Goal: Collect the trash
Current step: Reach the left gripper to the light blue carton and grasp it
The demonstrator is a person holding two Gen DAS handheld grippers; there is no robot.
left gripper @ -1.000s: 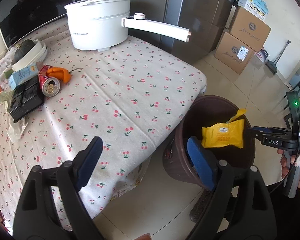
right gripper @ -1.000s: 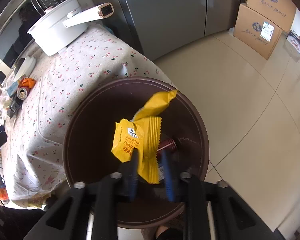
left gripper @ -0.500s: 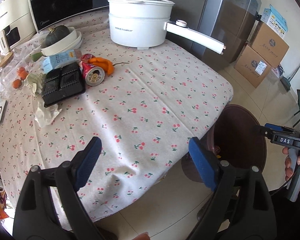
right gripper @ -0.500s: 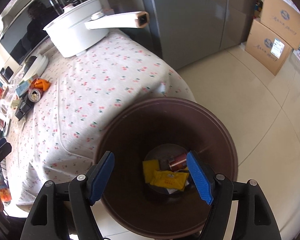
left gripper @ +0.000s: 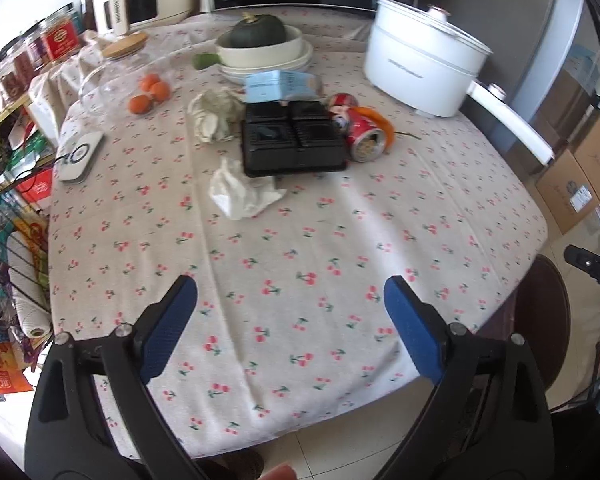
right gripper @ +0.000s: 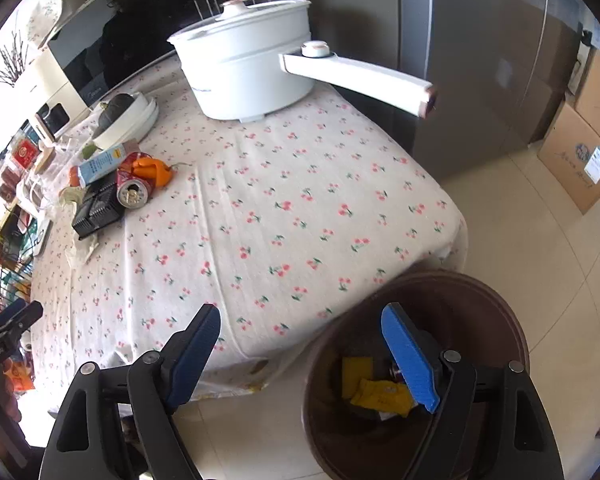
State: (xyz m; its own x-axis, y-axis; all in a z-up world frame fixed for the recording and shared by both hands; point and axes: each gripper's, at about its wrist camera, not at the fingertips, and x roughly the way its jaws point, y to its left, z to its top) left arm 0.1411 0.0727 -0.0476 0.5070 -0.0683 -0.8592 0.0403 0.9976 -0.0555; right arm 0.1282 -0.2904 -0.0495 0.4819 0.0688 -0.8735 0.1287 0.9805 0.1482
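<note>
1. Both grippers are spread wide and empty: left gripper (left gripper: 290, 312) faces across the table (left gripper: 340, 240), right gripper (right gripper: 300, 344) hangs beside the bin (right gripper: 500, 312).
2. Remaining trash, the crumpled tissue (left gripper: 242, 194), black tray (left gripper: 292, 144) and can (left gripper: 366, 142), lies straight ahead of the left, which looks nearer.

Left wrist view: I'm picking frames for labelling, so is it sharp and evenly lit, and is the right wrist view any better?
Left wrist view: slight motion blur on the white pot and tablecloth, window glare washing out the left edge, strong fisheye bending. Right wrist view: sharper; the trash bin interior is shadowed, the microwave door shows reflections.
</note>
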